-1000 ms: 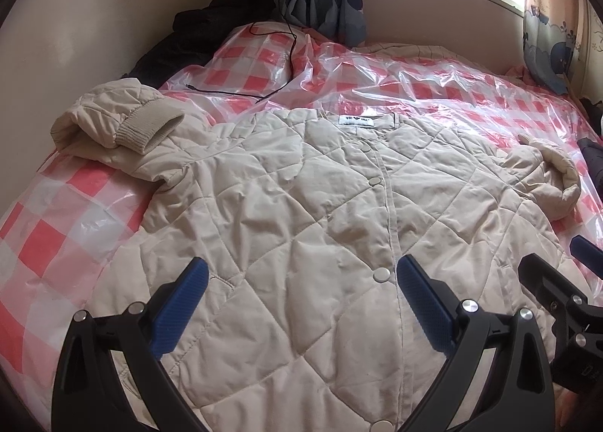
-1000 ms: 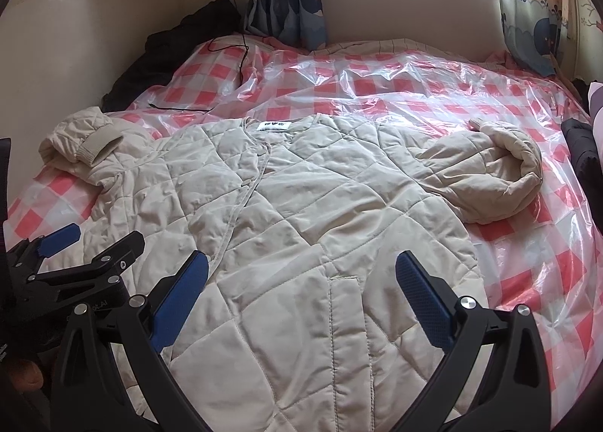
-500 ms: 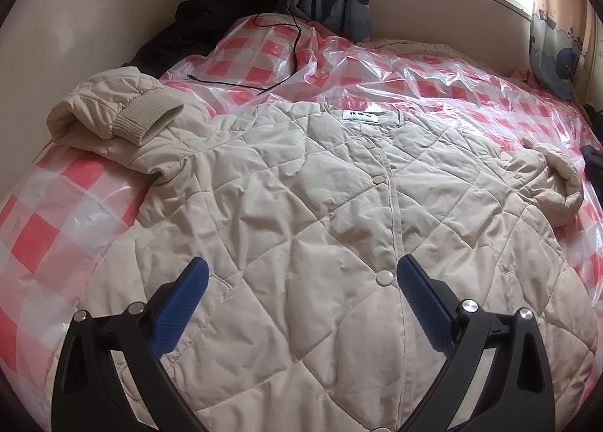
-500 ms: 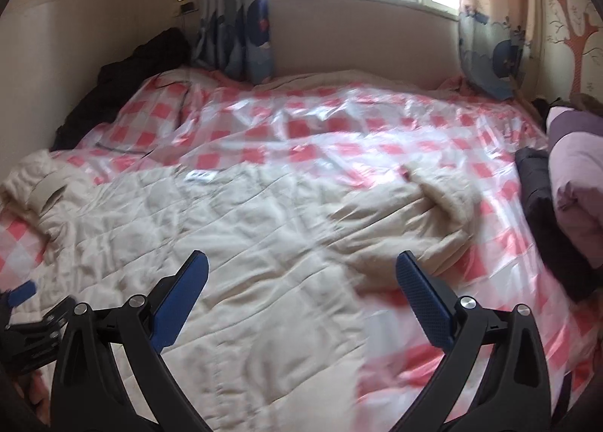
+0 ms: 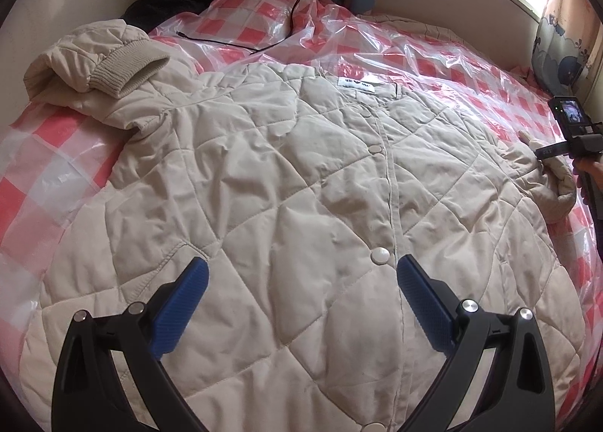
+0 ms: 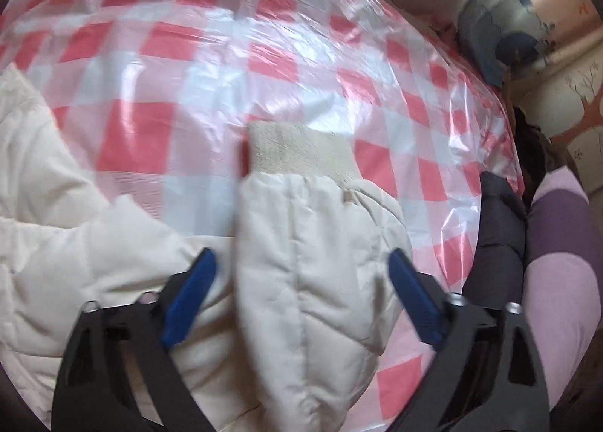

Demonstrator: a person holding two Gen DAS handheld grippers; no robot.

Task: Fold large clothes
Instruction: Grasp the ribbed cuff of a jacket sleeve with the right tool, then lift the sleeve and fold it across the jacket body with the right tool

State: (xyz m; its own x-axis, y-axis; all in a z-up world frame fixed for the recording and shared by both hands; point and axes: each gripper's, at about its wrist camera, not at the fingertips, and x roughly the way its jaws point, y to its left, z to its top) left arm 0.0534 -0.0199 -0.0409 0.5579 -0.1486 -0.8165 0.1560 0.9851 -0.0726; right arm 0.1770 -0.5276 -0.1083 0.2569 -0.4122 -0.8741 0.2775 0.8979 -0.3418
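One jacket [image 5: 286, 183] (two sleeves).

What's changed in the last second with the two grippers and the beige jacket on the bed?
The right gripper swung out to the right sleeve and closed in on it; its open jaws now straddle the sleeve below the ribbed cuff, not yet gripping. The left gripper eased forward and stayed open over the jacket front. The jacket lies buttoned and flat as before, left sleeve still bunched.

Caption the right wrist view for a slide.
Open right gripper straddles the beige jacket's sleeve above its ribbed cuff.
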